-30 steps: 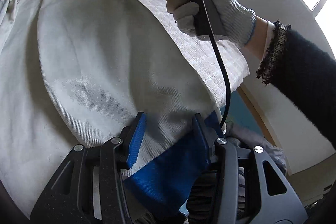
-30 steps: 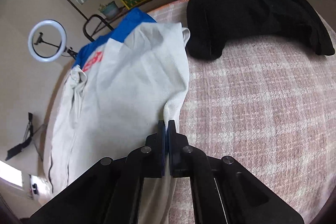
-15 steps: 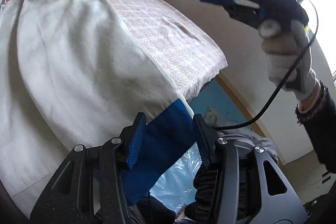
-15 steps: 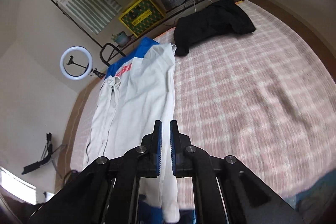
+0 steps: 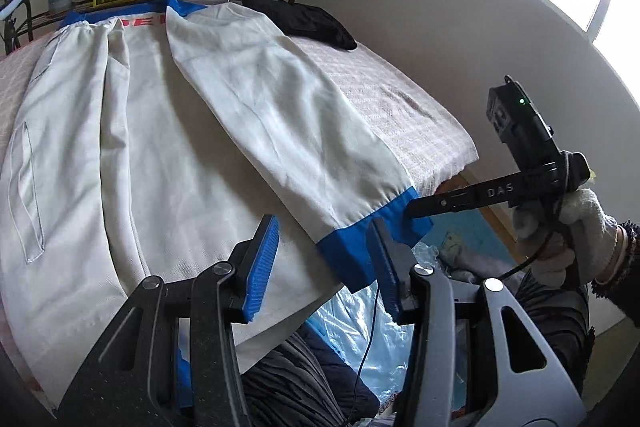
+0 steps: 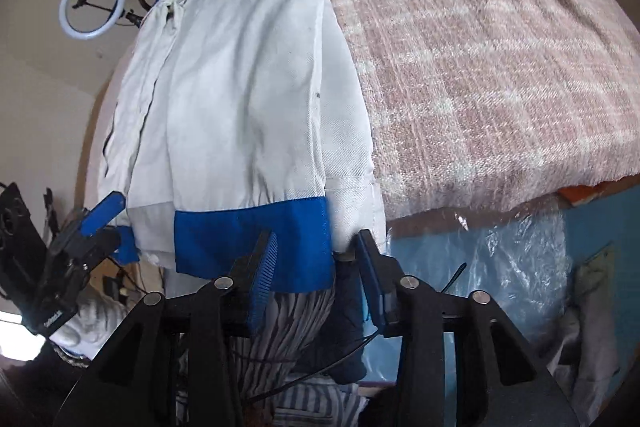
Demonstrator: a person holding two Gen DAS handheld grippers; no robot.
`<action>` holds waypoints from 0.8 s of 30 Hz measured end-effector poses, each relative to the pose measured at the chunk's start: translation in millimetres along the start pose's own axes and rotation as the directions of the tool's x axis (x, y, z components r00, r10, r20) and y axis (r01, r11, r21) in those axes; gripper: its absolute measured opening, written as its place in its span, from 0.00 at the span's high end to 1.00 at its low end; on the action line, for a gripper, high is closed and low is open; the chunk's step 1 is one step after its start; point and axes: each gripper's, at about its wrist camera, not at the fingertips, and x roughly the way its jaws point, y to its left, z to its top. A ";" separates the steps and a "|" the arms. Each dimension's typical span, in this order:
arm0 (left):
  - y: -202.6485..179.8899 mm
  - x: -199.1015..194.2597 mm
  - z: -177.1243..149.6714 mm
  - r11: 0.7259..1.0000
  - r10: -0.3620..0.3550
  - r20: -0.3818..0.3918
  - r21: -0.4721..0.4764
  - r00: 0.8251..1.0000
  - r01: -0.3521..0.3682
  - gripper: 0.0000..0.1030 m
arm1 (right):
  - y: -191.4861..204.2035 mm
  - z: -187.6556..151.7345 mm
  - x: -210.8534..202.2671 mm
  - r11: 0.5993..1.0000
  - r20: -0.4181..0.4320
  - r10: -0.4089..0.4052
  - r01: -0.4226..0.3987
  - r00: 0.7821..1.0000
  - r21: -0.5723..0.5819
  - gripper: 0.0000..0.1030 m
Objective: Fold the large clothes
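A: Left gripper (image 5: 326, 263) gapes wide, nothing pinched; the blue cuff (image 5: 372, 247) just lies between its pads. Right gripper (image 6: 316, 277) is spread too, empty, cuff edge hanging before it.

B: And the white jacket (image 5: 180, 131)?

A: Flat on the pink plaid bed (image 6: 500, 47), sleeve (image 5: 280, 107) laid across the body, hem and cuff over the near edge. I'd say the sleeve fold is done, body folds remain.

B: Any containers?

A: None visible, only a black garment (image 5: 312, 23) at the far end.

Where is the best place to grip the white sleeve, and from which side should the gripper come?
Probably the blue cuff of the sleeve: it overhangs the bed edge, so a finger can slide under. Come from the bed's near edge with the right gripper, already open there.
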 end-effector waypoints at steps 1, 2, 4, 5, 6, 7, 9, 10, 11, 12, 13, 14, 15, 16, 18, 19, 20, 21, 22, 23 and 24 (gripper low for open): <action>-0.8 -2.7 1.6 1.000 -0.001 0.010 0.006 1.000 0.001 0.55 | 0.4 0.6 -1.2 1.000 0.005 -0.018 0.018 1.000 0.005 0.97; -1.4 -4.5 3.2 1.000 -0.004 0.018 0.012 1.000 0.004 0.55 | -0.1 1.2 -5.3 1.000 0.016 -0.026 0.025 1.000 0.011 0.97; -5.6 -6.4 6.3 1.000 -0.016 0.034 0.025 0.999 0.015 0.55 | 0.2 1.9 -18.8 0.998 0.045 -0.058 0.058 0.997 0.007 0.99; -6.9 -7.4 7.3 0.999 -0.024 0.039 0.031 0.999 0.023 0.55 | 2.7 -1.4 -26.6 0.996 0.056 -0.084 0.085 0.995 0.000 0.99; -8.7 -10.4 6.5 0.999 -0.034 0.044 0.042 0.998 0.032 0.55 | 3.1 -1.7 -32.0 0.994 0.064 -0.112 0.112 0.992 -0.003 0.99; -10.6 -9.0 7.3 0.998 -0.040 0.046 0.050 0.998 0.038 0.55 | 3.8 -6.6 -34.5 0.990 0.069 -0.138 0.138 0.988 -0.003 0.99; -14.3 -7.6 8.4 0.996 -0.053 0.048 0.068 0.997 0.049 0.55 | 7.0 -9.8 -34.3 0.989 0.074 -0.142 0.144 0.987 -0.023 0.99; -15.2 -7.3 8.6 0.996 -0.053 0.049 0.071 0.997 0.050 0.55 | 11.4 -9.5 -29.7 0.988 0.056 -0.146 0.149 0.988 -0.041 0.96; -15.9 -6.1 9.4 0.996 -0.055 0.047 0.070 0.997 0.052 0.55 | 14.6 -9.5 -24.9 0.986 0.031 -0.153 0.155 0.988 -0.056 0.96; -15.6 -4.5 10.4 0.996 -0.068 0.041 0.065 0.997 0.065 0.55 | 17.6 -9.2 -22.4 0.984 0.023 -0.166 0.168 0.986 -0.064 0.94; -17.5 -3.4 10.8 0.995 -0.076 0.038 0.068 0.996 0.073 0.55 | 19.5 -9.1 -24.2 0.981 0.038 -0.182 0.185 0.982 -0.063 0.94; -20.1 -1.2 11.9 0.994 -0.076 0.037 0.083 0.996 0.073 0.55 | 19.2 -8.8 -28.9 0.981 0.050 -0.184 0.187 0.982 -0.053 0.94; -22.1 0.8 11.7 0.992 -0.073 0.036 0.104 0.997 0.069 0.55 | 16.7 -9.3 -36.5 0.985 0.059 -0.168 0.171 0.984 -0.039 0.94; -24.8 4.6 12.5 0.990 -0.074 0.033 0.126 0.997 0.069 0.55 | 15.2 -7.4 -43.8 0.988 0.069 -0.151 0.153 0.986 -0.028 0.93; -26.2 18.0 15.3 0.991 -0.064 0.015 0.118 0.998 0.062 0.55 | 14.6 -2.3 -57.7 0.992 0.086 -0.124 0.126 0.989 -0.019 0.90; -23.5 26.0 16.6 0.995 -0.056 -0.015 0.086 0.998 0.057 0.55 | 15.1 1.0 -62.9 0.993 0.097 -0.114 0.117 0.989 -0.023 0.82; -18.6 33.4 17.6 0.997 -0.060 -0.048 0.035 0.997 0.061 0.55 | 15.5 3.4 -67.4 0.993 0.111 -0.112 0.116 0.987 -0.029 0.77; -10.5 38.0 17.9 0.995 -0.094 -0.072 -0.042 0.993 0.092 0.55 | 16.0 4.8 -70.7 0.991 0.128 -0.118 0.124 0.985 -0.040 0.70; -1.4 41.5 18.1 0.984 -0.133 -0.092 -0.128 0.987 0.121 0.55 | 16.0 5.6 -72.1 0.989 0.142 -0.131 0.140 0.981 -0.053 0.69; 5.1 44.4 18.2 0.971 -0.164 -0.106 -0.193 0.981 0.141 0.55 | 14.8 6.3 -71.0 0.987 0.145 -0.132 0.143 0.980 -0.066 0.69; 11.6 48.9 19.6 0.954 -0.192 -0.124 -0.258 0.974 0.156 0.55 | 13.0 6.5 -67.5 0.988 0.144 -0.128 0.139 0.981 -0.074 0.69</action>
